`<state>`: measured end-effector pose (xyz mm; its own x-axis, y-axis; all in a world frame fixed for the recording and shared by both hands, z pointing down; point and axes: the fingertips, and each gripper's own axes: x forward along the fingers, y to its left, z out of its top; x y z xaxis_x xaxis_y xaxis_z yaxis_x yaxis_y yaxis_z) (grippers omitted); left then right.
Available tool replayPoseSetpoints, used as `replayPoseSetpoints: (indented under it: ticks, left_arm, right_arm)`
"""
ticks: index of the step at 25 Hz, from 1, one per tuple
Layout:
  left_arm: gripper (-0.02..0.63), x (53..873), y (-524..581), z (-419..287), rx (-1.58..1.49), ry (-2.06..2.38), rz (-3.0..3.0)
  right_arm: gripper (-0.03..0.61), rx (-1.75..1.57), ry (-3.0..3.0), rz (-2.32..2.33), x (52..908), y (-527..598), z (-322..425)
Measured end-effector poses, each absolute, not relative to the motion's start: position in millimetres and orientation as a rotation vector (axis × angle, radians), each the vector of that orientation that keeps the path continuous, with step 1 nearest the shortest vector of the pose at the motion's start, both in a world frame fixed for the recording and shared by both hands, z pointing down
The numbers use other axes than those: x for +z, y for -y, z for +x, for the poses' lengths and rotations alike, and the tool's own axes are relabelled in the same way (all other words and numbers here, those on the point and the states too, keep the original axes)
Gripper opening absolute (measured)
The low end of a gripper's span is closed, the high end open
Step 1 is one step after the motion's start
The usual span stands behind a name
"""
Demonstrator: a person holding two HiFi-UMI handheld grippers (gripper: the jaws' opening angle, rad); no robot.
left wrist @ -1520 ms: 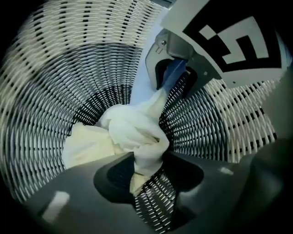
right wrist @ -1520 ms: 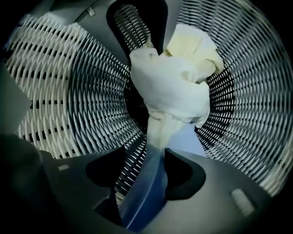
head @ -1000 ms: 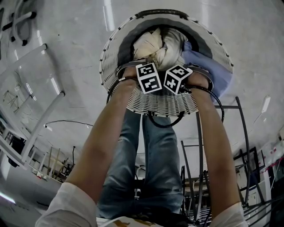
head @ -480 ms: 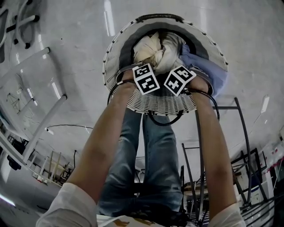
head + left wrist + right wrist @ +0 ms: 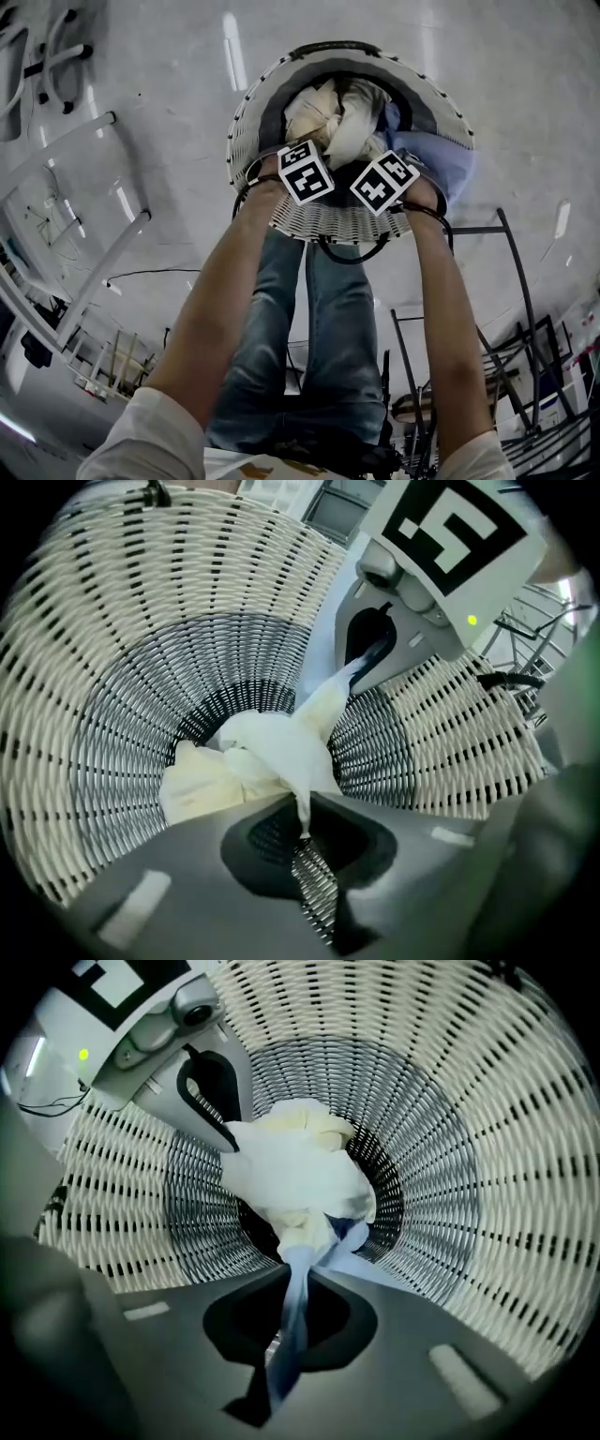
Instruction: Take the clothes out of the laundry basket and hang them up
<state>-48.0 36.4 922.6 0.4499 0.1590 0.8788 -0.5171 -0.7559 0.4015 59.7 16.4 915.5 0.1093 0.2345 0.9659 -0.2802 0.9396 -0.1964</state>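
1. Just now the left gripper [image 5: 302,836] has its jaws pressed together on a thin tip of the white garment [image 5: 272,757]. The cloth runs taut from that pinch up into the crumpled bundle.
2. Likewise the right gripper [image 5: 286,1335] is clamped on a narrow strip of the pale blue garment [image 5: 292,1302]. That strip leads up under the white and cream bundle, so each gripper grips a different piece.
3. Over the last second the two marker cubes have drawn slightly apart in the head view. The basket now sits a little higher and smaller in that view, as if the person is straightening up.
4. I judge this to be the start of the lift: both pinches are made and the cloth is stretched. Nothing has cleared the rim yet, so the hanging step is not yet begun.
5. Both garments are inside the laundry basket [image 5: 246,141], with its woven wall curving round them in both gripper views. A fold of the blue cloth lies over the basket's right rim in the head view.
6. Because the two pieces are tangled in one bundle, pulling one may drag the other out with it.
7. Beyond the basket, a dark metal frame [image 5: 511,281] stands to the person's right, near their legs. Whether it is the hanging rack I cannot tell.
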Motion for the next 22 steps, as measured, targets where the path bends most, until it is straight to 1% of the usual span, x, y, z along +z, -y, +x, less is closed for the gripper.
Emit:
replayPoseSetpoints:
  ticks: [22]
  left_arm:
    - [0.023,855,-23,-56,1.180,0.401,2.074]
  right_arm:
    - [0.035,0.577,1.562,0.349,853,-10,53]
